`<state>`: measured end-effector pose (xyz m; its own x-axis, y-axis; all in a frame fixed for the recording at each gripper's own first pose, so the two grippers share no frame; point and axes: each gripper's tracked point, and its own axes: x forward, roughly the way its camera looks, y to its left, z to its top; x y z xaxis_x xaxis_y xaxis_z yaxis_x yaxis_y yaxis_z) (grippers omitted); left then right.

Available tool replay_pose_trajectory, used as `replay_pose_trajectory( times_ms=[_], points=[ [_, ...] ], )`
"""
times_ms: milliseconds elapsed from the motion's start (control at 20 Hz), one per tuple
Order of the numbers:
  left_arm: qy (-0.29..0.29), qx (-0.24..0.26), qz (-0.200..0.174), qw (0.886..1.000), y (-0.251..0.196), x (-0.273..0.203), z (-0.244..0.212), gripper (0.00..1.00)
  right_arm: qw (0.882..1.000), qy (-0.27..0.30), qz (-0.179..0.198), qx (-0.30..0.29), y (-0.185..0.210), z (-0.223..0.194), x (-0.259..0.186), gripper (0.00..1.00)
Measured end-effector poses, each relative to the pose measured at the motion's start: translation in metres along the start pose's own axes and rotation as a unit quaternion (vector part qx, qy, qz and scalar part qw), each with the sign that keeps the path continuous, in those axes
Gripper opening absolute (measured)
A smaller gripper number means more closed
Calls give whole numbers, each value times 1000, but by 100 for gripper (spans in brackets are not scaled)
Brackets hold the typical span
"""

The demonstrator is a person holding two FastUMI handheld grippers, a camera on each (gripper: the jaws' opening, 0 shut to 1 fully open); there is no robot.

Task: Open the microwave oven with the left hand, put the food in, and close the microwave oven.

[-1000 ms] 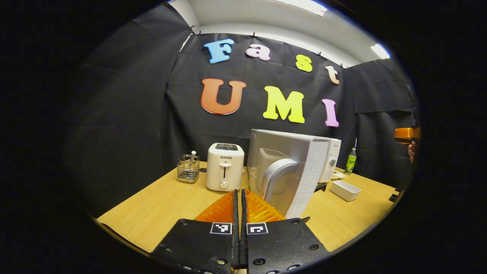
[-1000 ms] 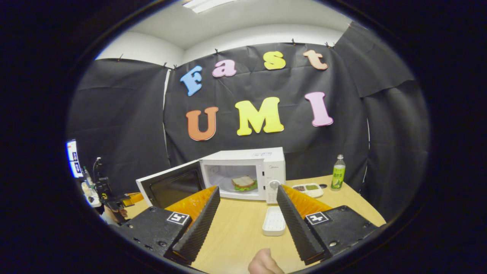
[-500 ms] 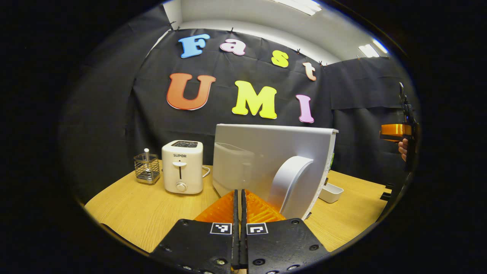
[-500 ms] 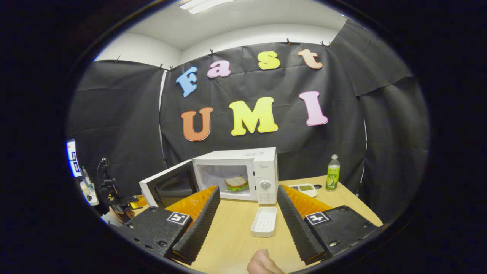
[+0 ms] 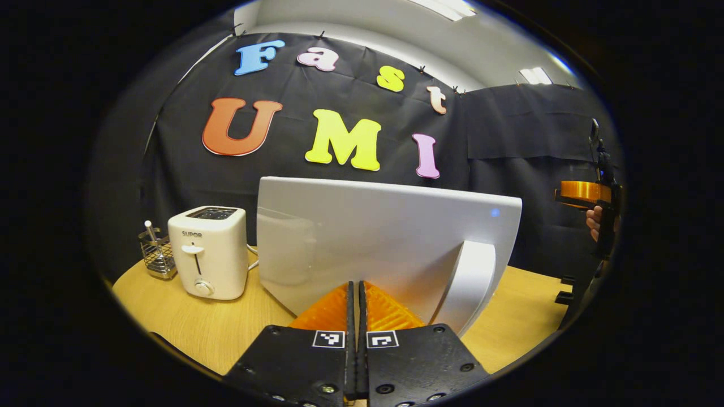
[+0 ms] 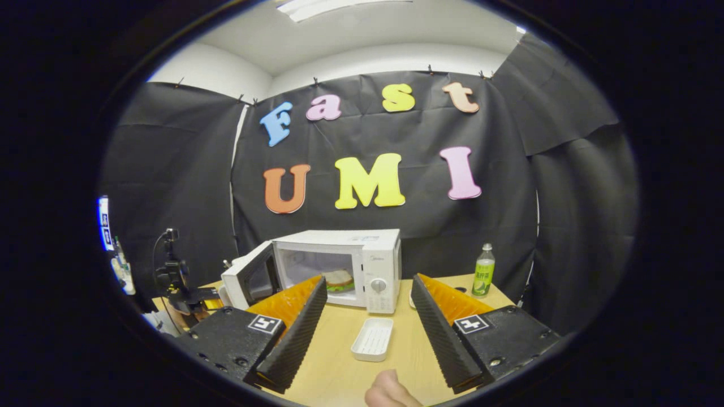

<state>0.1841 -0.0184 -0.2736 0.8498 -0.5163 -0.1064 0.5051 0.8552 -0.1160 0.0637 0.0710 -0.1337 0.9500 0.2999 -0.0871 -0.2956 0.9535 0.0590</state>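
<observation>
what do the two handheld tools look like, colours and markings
Both look alike. The left tool has black bolted plates, each bearing a small white square black-patterned marker, and ribbed orange fingers. The right tool has the same plates and markers, with orange fingers faced in black ridged pads.

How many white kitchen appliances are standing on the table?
2. The toaster stands at the table's left end, beside a wire holder. The microwave oven stands at the table's middle, its door partly open. Others may be hidden behind that door.

Glossy white plastic microwave door (image 5: pixel 367 237), wood-grain table (image 6: pixel 350 373), wire-mesh metal basket (image 5: pixel 155 254)
</observation>
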Motion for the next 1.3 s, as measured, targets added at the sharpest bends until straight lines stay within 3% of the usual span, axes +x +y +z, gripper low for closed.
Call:
replay_pose_trajectory(
  times_ms=[50, 100, 150, 200, 650, 1100, 1300],
  points=[
    [1, -2, -4, 1000, -6, 8, -1, 0, 1000, 0, -1, -1, -4, -1, 2, 96],
    [2, -2, -7, 1000, -10, 17, -1, 0, 1000, 3, -2, -2, -7, -2, 5, 96],
    [3, -1, -10, 1000, -14, 25, 0, 0, 1000, 7, -1, -3, -8, -4, 7, 89],
    [2, 1, -11, 1000, -18, 34, 2, 0, 1000, 10, 1, -5, -9, -7, 10, 96],
    [-5, -2, 7, 1000, -32, 120, 11, 0, 1000, 23, 5, 3, -32, -26, 32, 96],
    [24, 47, 95, 994, -10, 192, 2, 0, 999, 37, 2, 9, -51, -47, 47, 96],
    [19, 51, 93, 994, -10, 191, 4, 0, 999, 35, -9, 5, -50, -43, 45, 96]
  ],
)
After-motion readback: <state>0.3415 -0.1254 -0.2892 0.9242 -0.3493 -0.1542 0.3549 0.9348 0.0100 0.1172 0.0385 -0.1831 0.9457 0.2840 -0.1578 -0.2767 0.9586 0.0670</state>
